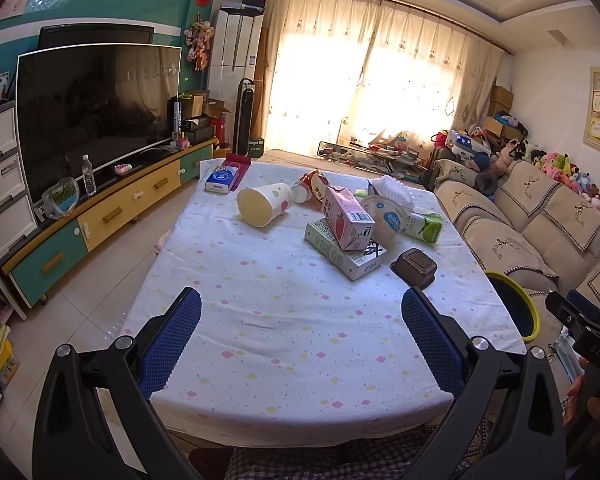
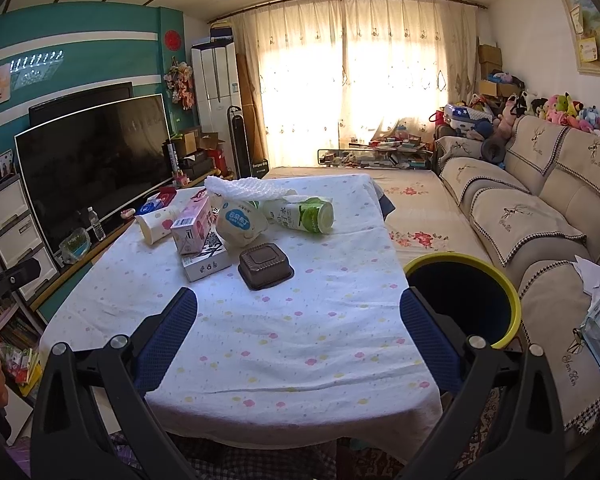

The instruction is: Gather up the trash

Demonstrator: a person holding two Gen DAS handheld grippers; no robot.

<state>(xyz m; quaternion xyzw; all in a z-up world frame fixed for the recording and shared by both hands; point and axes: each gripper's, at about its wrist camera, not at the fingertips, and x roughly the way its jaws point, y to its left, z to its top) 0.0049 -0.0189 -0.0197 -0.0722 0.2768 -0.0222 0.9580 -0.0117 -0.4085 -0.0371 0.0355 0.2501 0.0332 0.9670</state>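
Trash sits clustered at the far side of the counter (image 1: 260, 320): a tipped paper cup (image 1: 265, 204), a pink carton (image 1: 348, 218) leaning on a white box (image 1: 342, 254), a round lidded tub (image 1: 384, 216), a green bottle (image 2: 306, 214) lying on its side and a brown plastic tray (image 2: 265, 266) nearest. Only the left wrist view shows the blue tissue pack (image 1: 220, 180) far left; the right wrist view opens onto the yellow-rimmed bin (image 2: 464, 300) right of the counter, beside the sofa (image 2: 540, 240). Left claw (image 1: 300, 330) and right claw (image 2: 298, 328) hang spread apart, empty, over the near cloth.

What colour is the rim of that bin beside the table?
Yellow-green, around a dark bin; the right wrist view shows it best.
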